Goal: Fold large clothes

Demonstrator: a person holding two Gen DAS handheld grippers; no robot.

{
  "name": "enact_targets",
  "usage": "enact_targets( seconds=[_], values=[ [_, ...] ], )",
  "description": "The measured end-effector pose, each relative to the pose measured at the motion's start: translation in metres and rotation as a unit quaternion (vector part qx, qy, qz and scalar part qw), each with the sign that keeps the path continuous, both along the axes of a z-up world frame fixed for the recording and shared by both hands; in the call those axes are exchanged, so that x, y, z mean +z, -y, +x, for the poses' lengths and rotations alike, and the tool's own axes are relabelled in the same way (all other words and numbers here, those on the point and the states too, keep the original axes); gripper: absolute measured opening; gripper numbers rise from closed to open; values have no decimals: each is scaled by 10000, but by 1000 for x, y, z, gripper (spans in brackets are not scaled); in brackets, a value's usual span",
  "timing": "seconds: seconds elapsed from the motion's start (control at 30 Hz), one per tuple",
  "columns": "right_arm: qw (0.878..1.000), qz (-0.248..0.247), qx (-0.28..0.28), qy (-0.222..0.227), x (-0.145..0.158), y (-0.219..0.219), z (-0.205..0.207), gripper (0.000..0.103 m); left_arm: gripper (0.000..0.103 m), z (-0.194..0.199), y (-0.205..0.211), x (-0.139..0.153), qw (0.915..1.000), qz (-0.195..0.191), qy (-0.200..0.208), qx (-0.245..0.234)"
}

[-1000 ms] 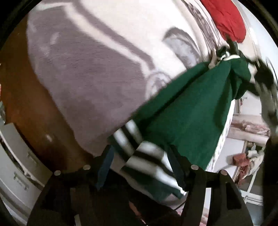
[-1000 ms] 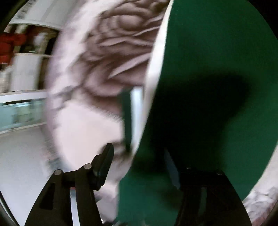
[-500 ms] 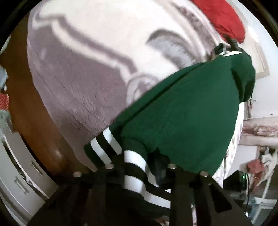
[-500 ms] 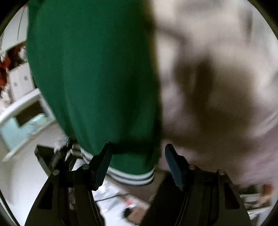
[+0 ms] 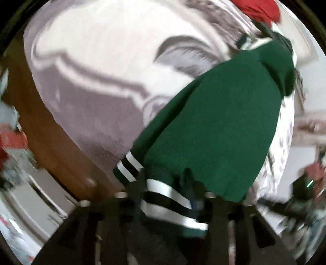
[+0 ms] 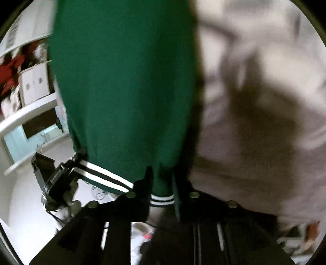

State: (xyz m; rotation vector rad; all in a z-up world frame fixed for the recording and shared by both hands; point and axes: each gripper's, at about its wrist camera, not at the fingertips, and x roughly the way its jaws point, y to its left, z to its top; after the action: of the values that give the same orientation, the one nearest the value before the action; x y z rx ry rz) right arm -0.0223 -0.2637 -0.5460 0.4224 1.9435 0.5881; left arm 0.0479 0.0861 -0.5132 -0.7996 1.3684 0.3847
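A dark green garment (image 5: 220, 130) with black and white striped ribbed hem (image 5: 163, 193) lies stretched over a grey and white patterned blanket (image 5: 97, 85). My left gripper (image 5: 165, 183) is shut on the striped hem at the near edge. In the right wrist view the same green garment (image 6: 126, 81) hangs in front, and my right gripper (image 6: 161, 183) is shut on its striped hem (image 6: 163, 198). The other gripper (image 6: 55, 179) shows at the left, holding the hem further along.
A red cloth (image 5: 258, 10) lies at the far end of the blanket. A brown wooden bed edge (image 5: 46, 142) and white drawers (image 5: 36, 203) are at the left. White shelves (image 6: 30, 106) and white floor (image 6: 26, 203) are at the right wrist view's left.
The right gripper has closed on the striped hem, from open half a second ago. The left gripper stays shut on the hem and the garment is pulled straighter over the blanket.
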Motion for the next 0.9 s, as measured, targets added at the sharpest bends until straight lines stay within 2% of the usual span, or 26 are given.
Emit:
enact_targets(
  seconds=[0.03,0.07,0.1,0.17,0.3,0.4,0.47,0.53,0.6,0.67,0.7,0.73,0.83,0.9],
  values=[
    [9998,-5,-32,188,14,8,10,43,80,12,2,10,9997,117,52,-213],
    [9992,-48,-116,385,28,15,23,44,85,22,2,15,9991,232,64,-340],
    [9979,-88,-251,596,42,22,42,44,85,38,-1,20,9980,388,120,-489],
    [9943,-108,-514,930,61,27,83,44,85,83,-9,25,9956,453,382,-730],
    [9762,-251,-1153,1819,96,33,200,44,85,184,-15,16,9885,170,958,-1156],
    [9629,-400,-1442,2245,107,13,291,44,85,269,-13,6,9782,-16,1359,-1569],
    [9553,-550,-1590,2431,103,-15,350,44,85,320,-10,-5,9722,-99,1514,-1783],
    [9482,-731,-1620,2633,94,-34,409,44,85,368,-13,-22,9670,-24,1590,-1991],
    [9536,-948,-1445,2466,66,-60,452,44,85,401,-17,-42,9669,124,1446,-2097],
    [9642,-1130,-1251,2049,33,-80,476,52,85,427,-27,-71,9704,185,1171,-2106],
    [9658,-1254,-1103,1982,23,-88,482,57,85,433,-36,-82,9723,238,1032,-2085],
    [9659,-1210,-1029,2043,26,-92,486,68,90,437,-44,-95,9740,110,954,-2052],
    [9652,-670,-1223,2212,62,-80,474,69,92,433,-66,-116,9781,-400,910,-1829],
    [9601,-362,-1416,2382,93,-58,450,69,92,423,-74,-111,9791,-581,975,-1689]
  ],
)
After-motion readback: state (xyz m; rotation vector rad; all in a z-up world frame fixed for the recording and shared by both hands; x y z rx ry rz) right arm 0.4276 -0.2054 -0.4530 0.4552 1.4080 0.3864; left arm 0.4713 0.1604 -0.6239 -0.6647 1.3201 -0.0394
